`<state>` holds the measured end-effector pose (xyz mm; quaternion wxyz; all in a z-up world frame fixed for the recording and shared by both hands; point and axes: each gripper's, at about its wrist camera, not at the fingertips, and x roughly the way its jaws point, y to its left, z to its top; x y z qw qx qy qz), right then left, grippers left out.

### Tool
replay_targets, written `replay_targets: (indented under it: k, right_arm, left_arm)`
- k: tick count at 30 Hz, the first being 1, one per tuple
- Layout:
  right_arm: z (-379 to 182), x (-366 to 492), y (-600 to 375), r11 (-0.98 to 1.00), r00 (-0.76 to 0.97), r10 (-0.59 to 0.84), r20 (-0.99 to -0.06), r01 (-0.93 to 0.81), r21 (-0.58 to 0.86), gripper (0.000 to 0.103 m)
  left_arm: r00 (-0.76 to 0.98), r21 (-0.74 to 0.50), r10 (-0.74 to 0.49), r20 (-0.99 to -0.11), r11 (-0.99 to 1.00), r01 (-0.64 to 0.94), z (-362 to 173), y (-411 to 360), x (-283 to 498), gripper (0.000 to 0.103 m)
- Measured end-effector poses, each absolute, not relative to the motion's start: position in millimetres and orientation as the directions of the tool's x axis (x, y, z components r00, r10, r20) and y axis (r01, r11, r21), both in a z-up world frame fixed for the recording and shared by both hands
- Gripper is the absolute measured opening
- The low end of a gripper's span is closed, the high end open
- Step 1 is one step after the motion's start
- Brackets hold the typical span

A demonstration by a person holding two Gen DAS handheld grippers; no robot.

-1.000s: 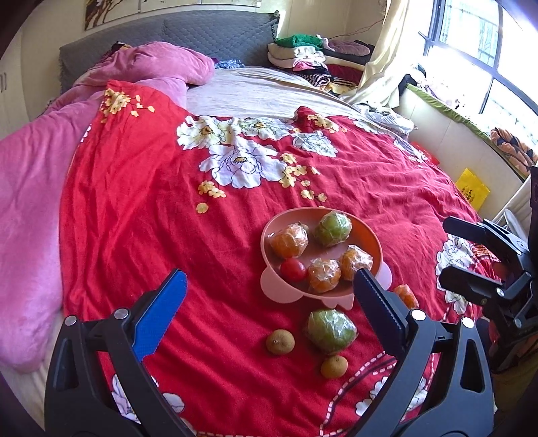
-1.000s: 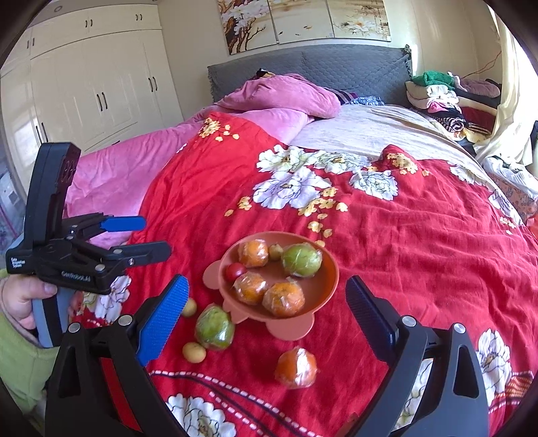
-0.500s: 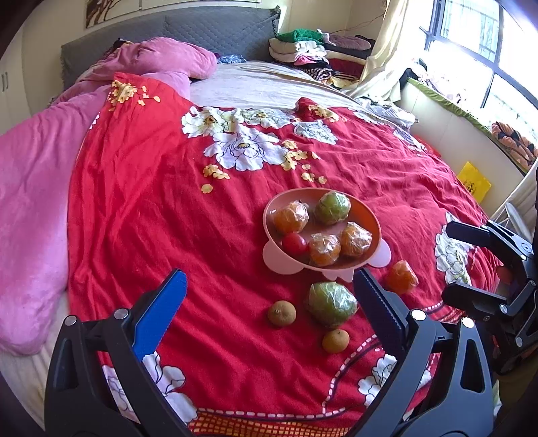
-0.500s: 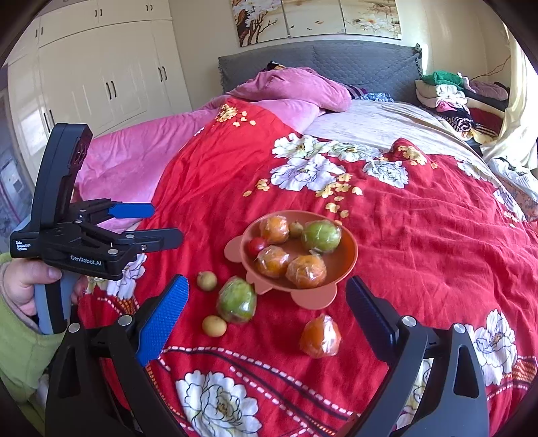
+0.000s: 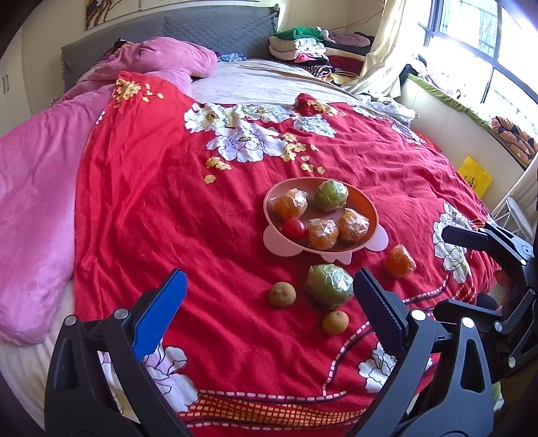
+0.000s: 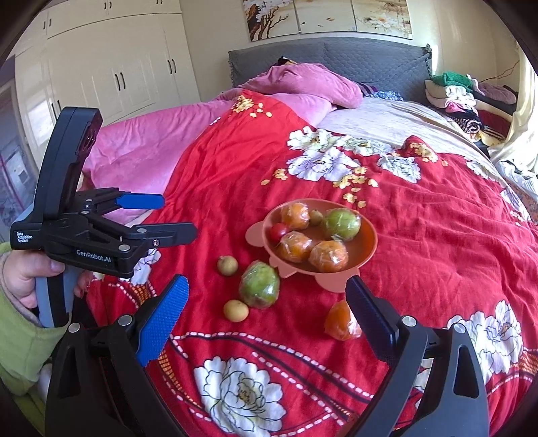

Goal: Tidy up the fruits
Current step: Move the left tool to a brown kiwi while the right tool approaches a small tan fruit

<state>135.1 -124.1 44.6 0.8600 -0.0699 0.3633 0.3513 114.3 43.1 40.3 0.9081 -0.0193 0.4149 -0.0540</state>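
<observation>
A pink bowl (image 5: 370, 205) (image 6: 368, 235) sits on the red floral quilt and holds wrapped oranges, a wrapped green fruit and a small red tomato. On the quilt before it lie a wrapped green fruit (image 5: 329, 285) (image 6: 259, 285), a wrapped orange (image 5: 399, 261) (image 6: 341, 321) and two small brown fruits (image 5: 281, 294) (image 5: 335, 322). My left gripper (image 5: 269, 302) is open and empty, back from the loose fruits; it also shows in the right wrist view (image 6: 175, 218). My right gripper (image 6: 265, 309) is open and empty above the near quilt, the orange by its right finger.
A pink blanket (image 5: 30, 201) lies along the left of the bed. A grey headboard (image 5: 218, 30) and folded clothes (image 5: 302, 47) are at the far end. A window ledge (image 5: 470, 111) runs on the right. White wardrobes (image 6: 117, 67) stand at the left.
Both grippers have drawn back toward the foot of the bed, so the bowl and loose fruits sit farther off. The fruits have not moved. Both grippers stay open.
</observation>
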Motion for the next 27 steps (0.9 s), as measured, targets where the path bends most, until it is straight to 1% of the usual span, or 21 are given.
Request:
replay_targets:
  k: [27]
  right_arm:
    - [25.3,109.3,-103.0,0.712,0.446,0.553,-0.704,-0.691,0.121,0.094]
  left_arm:
    - [0.613,-0.085,-0.102,-0.783,0.995,0.057,25.6,47.3,93.4,0.093]
